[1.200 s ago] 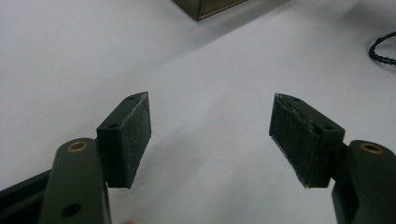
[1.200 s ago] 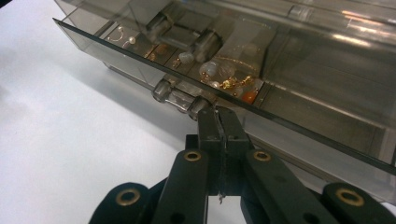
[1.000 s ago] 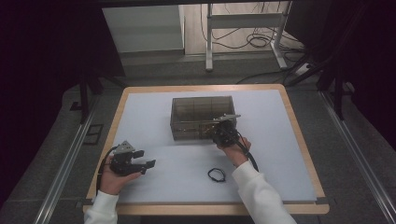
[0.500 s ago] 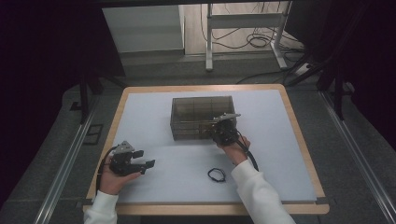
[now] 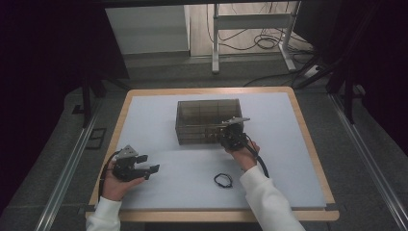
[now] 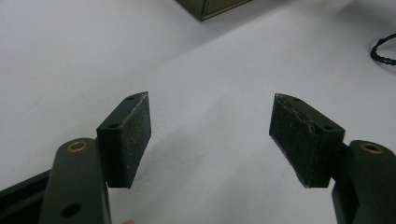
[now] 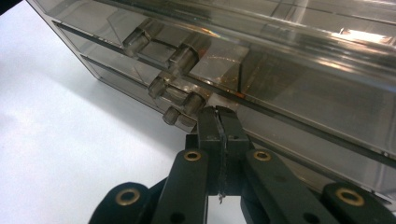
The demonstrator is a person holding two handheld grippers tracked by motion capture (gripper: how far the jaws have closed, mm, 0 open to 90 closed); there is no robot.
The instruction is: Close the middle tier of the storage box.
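A smoky clear drawer box (image 5: pixel 207 120) stands at the middle of the white table. My right gripper (image 5: pixel 224 133) is at its front face, low on the right side. In the right gripper view the jaws (image 7: pixel 218 122) are pressed flat together, tips against the box (image 7: pixel 299 70) just right of a column of clear drawer handles (image 7: pixel 161 46); I cannot tell whether anything thin is pinched. My left gripper (image 5: pixel 148 162) rests at the table's near left, jaws wide apart (image 6: pixel 210 126) over bare surface with nothing between them. A small black cord loop (image 5: pixel 223 180) lies near the front.
The table's wooden rim (image 5: pixel 308 144) frames the white surface. The box corner (image 6: pixel 212 7) and the cord loop (image 6: pixel 384 46) appear far off in the left gripper view. Dark floor, rails and a metal stand (image 5: pixel 250 29) lie beyond the table.
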